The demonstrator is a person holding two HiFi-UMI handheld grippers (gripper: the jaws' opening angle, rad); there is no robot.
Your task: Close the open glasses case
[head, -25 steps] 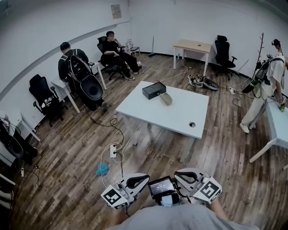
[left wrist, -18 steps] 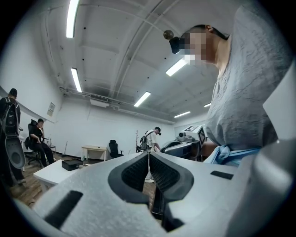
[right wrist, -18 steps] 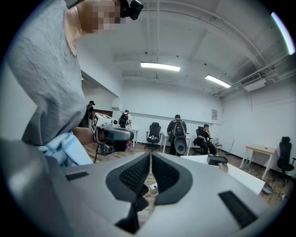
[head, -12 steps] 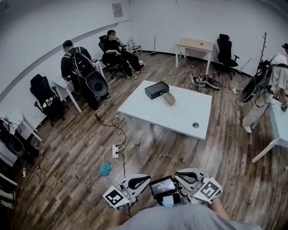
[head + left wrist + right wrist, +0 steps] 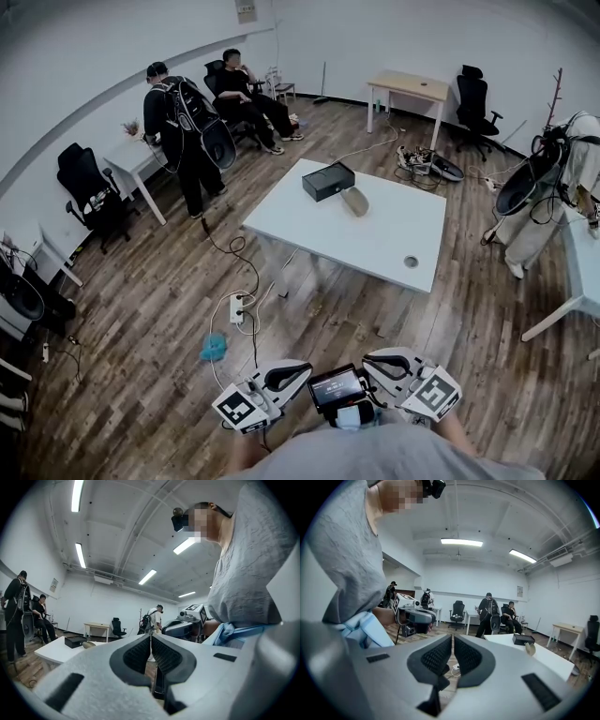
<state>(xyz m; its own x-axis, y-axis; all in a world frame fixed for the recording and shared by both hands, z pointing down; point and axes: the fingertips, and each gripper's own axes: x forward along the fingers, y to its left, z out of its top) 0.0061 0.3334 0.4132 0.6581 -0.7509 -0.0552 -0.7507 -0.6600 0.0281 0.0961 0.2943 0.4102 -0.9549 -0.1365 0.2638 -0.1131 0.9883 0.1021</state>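
Glasses case (image 5: 354,201), perhaps open, on table (image 5: 375,246)

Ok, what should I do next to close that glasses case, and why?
Probably walk up to the white table: the glasses case lies there beside the black box, well out of reach of the left gripper and right gripper, both shut.

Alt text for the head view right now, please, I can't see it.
The left gripper and right gripper are held close to the person's body at the bottom edge, far from the white table across the wooden floor. At the table's far end a tan glasses case lies beside a black box. Other people are around the room.
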